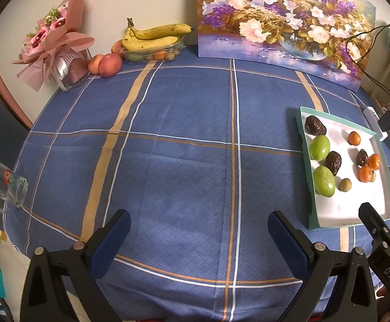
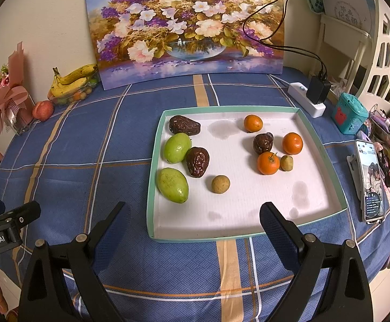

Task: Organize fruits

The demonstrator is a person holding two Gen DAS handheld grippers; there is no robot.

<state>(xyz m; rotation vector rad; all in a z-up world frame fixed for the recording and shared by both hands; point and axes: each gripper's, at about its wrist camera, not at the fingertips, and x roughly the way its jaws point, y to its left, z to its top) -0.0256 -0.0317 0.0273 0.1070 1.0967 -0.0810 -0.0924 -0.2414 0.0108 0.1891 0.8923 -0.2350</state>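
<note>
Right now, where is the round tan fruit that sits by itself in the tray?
In the right wrist view the tan fruit lies on the tray floor left of centre, just right of the lower green fruit and below a dark date.

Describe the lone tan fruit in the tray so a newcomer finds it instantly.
Find the white tray with the teal rim on the blue tablecloth. In its middle, nearer the front edge, sits a small round tan fruit. It touches nothing; its smaller look-alike sits by the oranges.
</note>
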